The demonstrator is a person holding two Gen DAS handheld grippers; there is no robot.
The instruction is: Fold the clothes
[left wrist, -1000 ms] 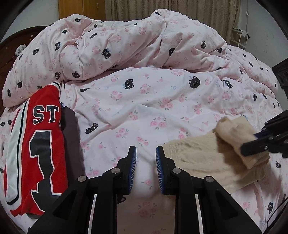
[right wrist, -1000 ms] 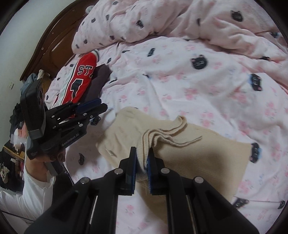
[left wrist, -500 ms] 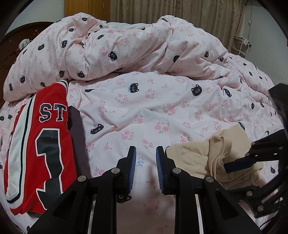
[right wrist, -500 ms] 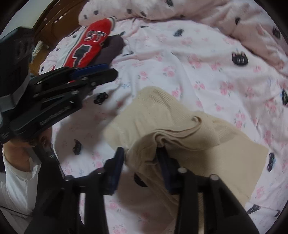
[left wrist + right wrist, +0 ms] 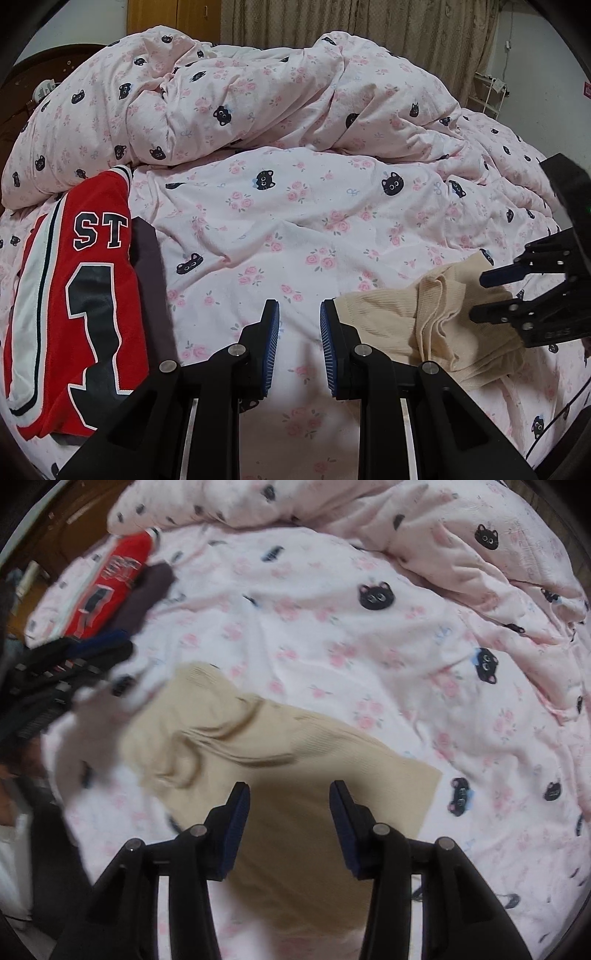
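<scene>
Jaws of the left gripper (image 5: 298,350), seen from the left wrist, stand a little apart with nothing between them, above the pink quilt (image 5: 295,229). Taking the beige knit garment (image 5: 424,325) as landmark: it lies on the quilt just to the right of the left gripper's fingertips, partly folded, with a bunched flap on top. The right gripper (image 5: 480,295) hovers at the garment's right edge, its fingers parted. A red jersey (image 5: 74,295) lies well to the garment's left, over a dark garment (image 5: 151,280).

From the right wrist, the right gripper (image 5: 290,805) has its jaws apart and empty, directly above the beige knit garment (image 5: 295,775), which lies flat on the quilt (image 5: 369,627). The left gripper (image 5: 85,657) is blurred, beyond the garment's left end. The red jersey (image 5: 110,583) lies farther off, beside the dark garment (image 5: 147,590).
</scene>
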